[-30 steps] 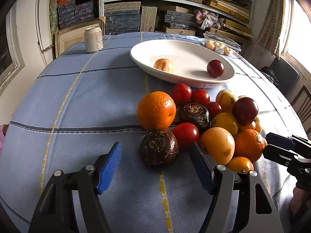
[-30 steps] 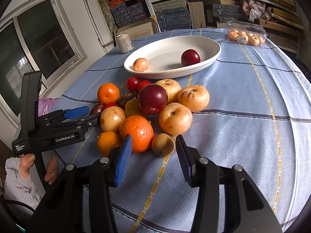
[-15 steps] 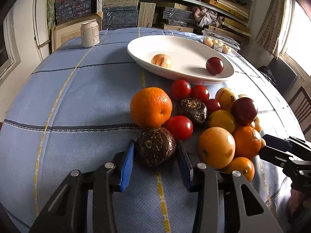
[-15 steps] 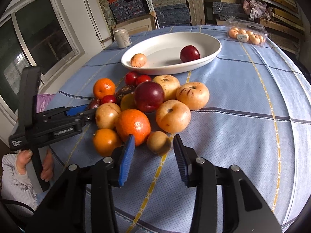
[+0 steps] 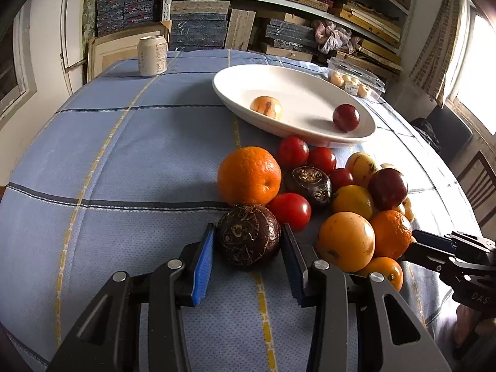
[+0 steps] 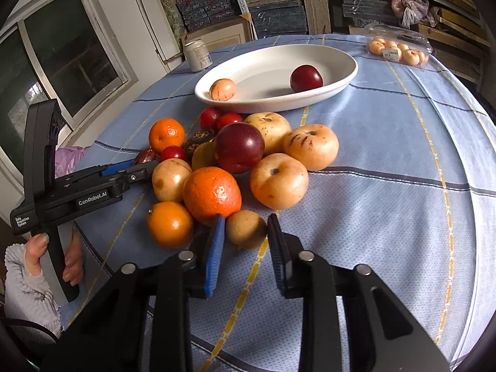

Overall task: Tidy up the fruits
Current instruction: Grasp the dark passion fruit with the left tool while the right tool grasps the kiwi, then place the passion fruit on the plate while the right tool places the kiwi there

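A heap of oranges, tomatoes, plums and pale apples lies on the blue checked tablecloth, in front of a white oval dish (image 5: 297,93). The dish holds a pale fruit (image 5: 266,108) and a dark red plum (image 5: 346,117). My left gripper (image 5: 247,228) is shut on a dark purple-brown round fruit (image 5: 248,241) at the heap's near left, which rests on the cloth. At the near edge of the heap, my right gripper (image 6: 246,218) has its jaws closing on a small brown kiwi (image 6: 246,231), with the pads against its sides. An orange (image 6: 212,193) touches the kiwi's left side.
A drink can (image 5: 152,55) stands at the table's far left. A clear box of small fruit (image 5: 350,80) sits behind the dish. Stacked shelves fill the back wall and a chair (image 5: 477,179) stands to the right. A hand (image 6: 37,248) grips the left tool's handle.
The left jaws closed from wide apart onto the dark fruit. The right jaws narrowed onto the kiwi. Neither hand shifted.
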Available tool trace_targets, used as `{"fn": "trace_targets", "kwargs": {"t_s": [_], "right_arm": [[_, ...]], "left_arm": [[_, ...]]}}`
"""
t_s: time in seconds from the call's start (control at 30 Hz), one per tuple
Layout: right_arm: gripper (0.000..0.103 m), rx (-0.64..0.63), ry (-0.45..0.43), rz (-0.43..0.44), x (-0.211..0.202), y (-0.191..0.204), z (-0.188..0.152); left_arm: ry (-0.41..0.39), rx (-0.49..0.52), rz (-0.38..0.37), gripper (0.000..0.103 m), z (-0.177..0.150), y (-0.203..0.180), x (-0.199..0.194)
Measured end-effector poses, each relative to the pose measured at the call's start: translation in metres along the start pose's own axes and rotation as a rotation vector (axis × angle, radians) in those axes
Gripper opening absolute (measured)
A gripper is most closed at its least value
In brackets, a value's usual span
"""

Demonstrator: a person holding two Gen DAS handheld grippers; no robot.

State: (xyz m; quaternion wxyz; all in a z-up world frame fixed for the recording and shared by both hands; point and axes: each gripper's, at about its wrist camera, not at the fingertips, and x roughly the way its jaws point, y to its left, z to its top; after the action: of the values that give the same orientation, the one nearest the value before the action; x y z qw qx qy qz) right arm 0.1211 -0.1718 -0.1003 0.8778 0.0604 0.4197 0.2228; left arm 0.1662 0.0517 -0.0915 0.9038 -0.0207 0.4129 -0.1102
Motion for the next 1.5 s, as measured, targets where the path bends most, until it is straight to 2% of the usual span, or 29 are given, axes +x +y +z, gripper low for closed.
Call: {"fn": "trace_targets", "kwargs": {"t_s": [0.17, 0.53, 0.6, 0.67, 0.83, 0.93, 1.03, 1.17, 1.4, 1.43, 1.47, 1.5], "right_arm": [[0.029, -0.020, 0.049, 0.021, 0.010, 0.004, 0.001], [0.029, 0.001, -0.035, 0.006, -0.014, -0.004, 0.000], [0.029, 0.000, -0.064, -0.001, -0.024, -0.008, 0.009], [0.029, -0.007, -0.104, -0.009, -0.037, -0.011, 0.026], [0.029, -0.047, -0.216, -0.054, -0.054, -0.016, 0.093], [0.029, -0.076, -0.238, -0.085, -0.037, -0.013, 0.127], [0.029, -0.082, -0.196, -0.082, 0.001, -0.012, 0.148], [0.029, -0.110, -0.141, -0.070, 0.039, -0.005, 0.155], [0.030, -0.117, -0.076, -0.075, 0.077, -0.008, 0.153], [0.034, -0.114, -0.069, -0.071, 0.079, -0.008, 0.153], [0.038, -0.109, -0.070, -0.066, 0.080, -0.009, 0.151], [0.043, -0.104, -0.079, -0.068, 0.078, -0.010, 0.151]], "left_arm": [[0.002, 0.001, -0.002, 0.042, 0.000, -0.001, 0.000], [-0.069, 0.002, -0.001, 0.042, 0.002, -0.005, -0.021], [-0.076, 0.005, -0.006, 0.042, 0.013, -0.006, -0.029], [-0.102, 0.027, 0.020, 0.042, 0.034, -0.009, -0.037], [-0.150, 0.078, 0.064, 0.042, 0.096, -0.022, -0.034], [-0.141, 0.085, 0.073, 0.042, 0.124, -0.027, -0.009], [-0.105, 0.063, 0.061, 0.042, 0.145, -0.025, 0.026], [-0.058, 0.033, 0.049, 0.042, 0.160, -0.020, 0.063], [-0.028, 0.049, 0.041, 0.043, 0.165, -0.019, 0.093], [-0.028, 0.054, 0.043, 0.048, 0.165, -0.020, 0.094], [-0.028, 0.060, 0.047, 0.061, 0.164, -0.020, 0.094], [-0.034, 0.060, 0.051, 0.066, 0.164, -0.020, 0.093]]}}
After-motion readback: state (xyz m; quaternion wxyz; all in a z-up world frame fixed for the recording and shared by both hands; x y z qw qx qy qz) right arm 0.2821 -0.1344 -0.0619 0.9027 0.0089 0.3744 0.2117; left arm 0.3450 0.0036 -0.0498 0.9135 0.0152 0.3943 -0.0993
